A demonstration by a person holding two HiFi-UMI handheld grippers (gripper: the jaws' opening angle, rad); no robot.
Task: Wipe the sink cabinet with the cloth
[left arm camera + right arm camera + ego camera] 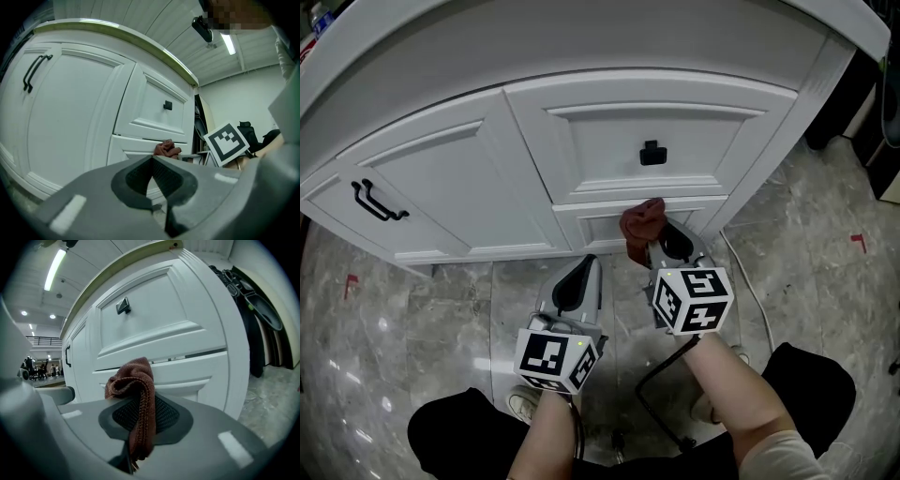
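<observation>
Cloth: brown, knitted, bunched, dangling.

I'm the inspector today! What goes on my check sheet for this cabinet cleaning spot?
Surface: white sink cabinet with a black door handle and a drawer knob; grey stone-look floor.
Job's things: brown cloth, bunched at the lower drawer front.
Clutter: red marks on the floor.
Grippers: right gripper shut on the cloth; left gripper shut, empty.
Cables: black cable by the person's feet; pale cable right of the cabinet.
Surroundings: dark things leaning beside the cabinet.
</observation>
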